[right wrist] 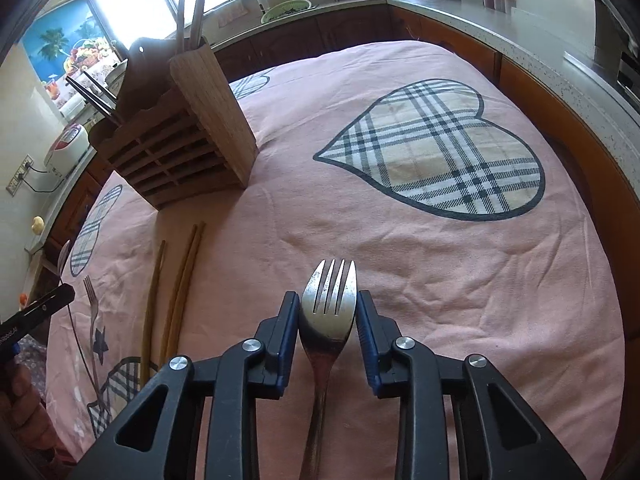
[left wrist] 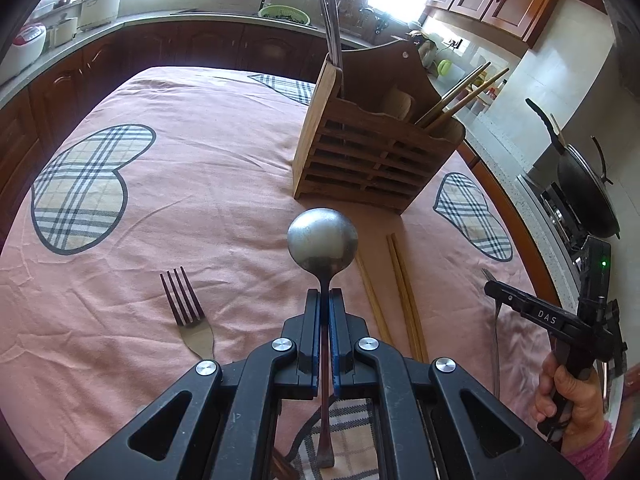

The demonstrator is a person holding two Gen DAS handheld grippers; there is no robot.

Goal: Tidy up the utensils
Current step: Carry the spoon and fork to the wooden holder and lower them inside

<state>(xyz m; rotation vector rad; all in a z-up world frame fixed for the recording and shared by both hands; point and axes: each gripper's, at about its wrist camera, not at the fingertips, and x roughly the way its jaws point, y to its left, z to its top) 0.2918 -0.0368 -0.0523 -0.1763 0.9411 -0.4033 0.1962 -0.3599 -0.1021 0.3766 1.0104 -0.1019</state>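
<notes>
My left gripper [left wrist: 325,294] is shut on the handle of a metal spoon [left wrist: 322,238], its bowl pointing toward the wooden utensil holder [left wrist: 372,160]. The holder holds metal utensils and chopsticks. A fork [left wrist: 188,312] lies on the cloth to the left. Loose chopsticks [left wrist: 404,296] lie to the right. In the right wrist view my right gripper [right wrist: 328,300] is open, its fingers on either side of a fork [right wrist: 329,300] lying on the cloth. The holder [right wrist: 176,136] stands far left there, with chopsticks [right wrist: 180,284] and another fork [right wrist: 93,312] at left.
The table is covered by a pink cloth [left wrist: 200,184] with plaid hearts. Kitchen counters [right wrist: 520,40] surround it, with a wok [left wrist: 584,192] on a stove at right and a sink with a green colander [left wrist: 285,14] at the back.
</notes>
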